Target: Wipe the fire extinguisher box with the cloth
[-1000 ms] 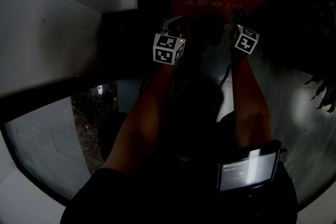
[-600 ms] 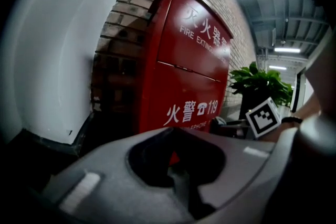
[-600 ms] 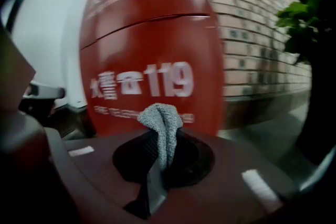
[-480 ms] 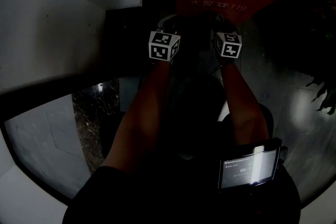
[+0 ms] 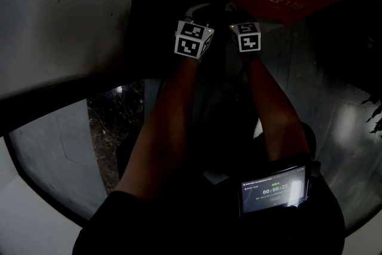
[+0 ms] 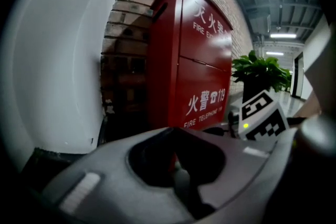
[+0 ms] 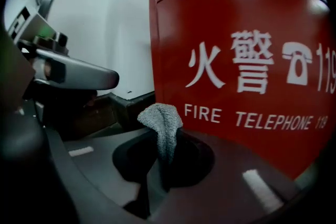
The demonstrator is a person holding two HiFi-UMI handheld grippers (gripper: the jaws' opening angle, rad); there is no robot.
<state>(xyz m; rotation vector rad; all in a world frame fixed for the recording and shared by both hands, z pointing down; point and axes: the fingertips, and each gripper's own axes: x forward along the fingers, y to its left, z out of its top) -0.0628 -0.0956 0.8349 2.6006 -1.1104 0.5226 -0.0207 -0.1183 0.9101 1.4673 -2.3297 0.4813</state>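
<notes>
Two tools low before the red fire extinguisher box (image 7: 236, 34). Right tool (image 7: 157, 178) clenched on grey cloth (image 7: 161, 122), wad near the panel. Left tool (image 6: 181, 186) apparently closed, empty (dim view). Advice: press wad flat, stroke evenly.

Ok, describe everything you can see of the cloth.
The cloth is grey, with a coarse, knitted-looking weave. Only a small bunched tuft shows, standing up and folding over at its top, pinched in the shut jaws of the right gripper. It sits in front of the red fire extinguisher box, near its lower left corner; whether it touches the box cannot be told.
</notes>
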